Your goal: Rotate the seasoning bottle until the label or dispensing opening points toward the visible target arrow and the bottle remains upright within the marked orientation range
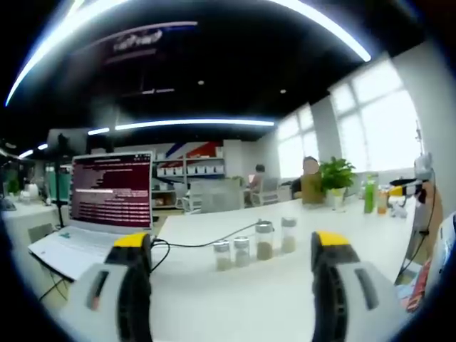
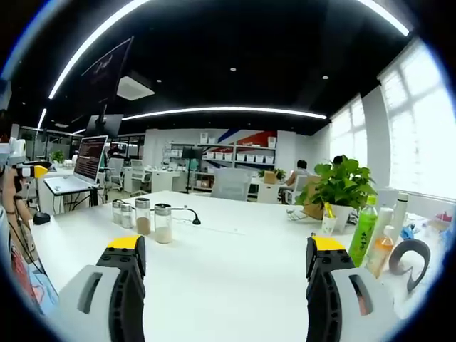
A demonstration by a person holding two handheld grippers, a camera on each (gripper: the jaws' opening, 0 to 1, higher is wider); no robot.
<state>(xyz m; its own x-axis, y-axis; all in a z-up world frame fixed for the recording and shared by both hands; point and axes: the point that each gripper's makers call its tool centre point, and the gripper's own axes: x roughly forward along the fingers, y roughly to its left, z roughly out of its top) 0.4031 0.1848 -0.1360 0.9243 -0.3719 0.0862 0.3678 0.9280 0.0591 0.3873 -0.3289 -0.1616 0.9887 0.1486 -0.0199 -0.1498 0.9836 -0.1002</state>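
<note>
Several small clear seasoning bottles (image 1: 254, 245) with silver caps stand upright in a row on the white table (image 1: 235, 299), ahead of my left gripper (image 1: 231, 251), which is open and holds nothing. In the right gripper view the same seasoning bottles (image 2: 144, 218) stand at the left, beyond and left of my right gripper (image 2: 226, 255), which is also open and empty. Labels and arrow marks are too small to make out.
An open laptop (image 1: 100, 206) sits at the table's left with a black cable (image 1: 206, 241) running past the bottles. A potted plant (image 2: 340, 191), a green bottle (image 2: 363, 229) and other bottles stand at the right. People sit at far desks.
</note>
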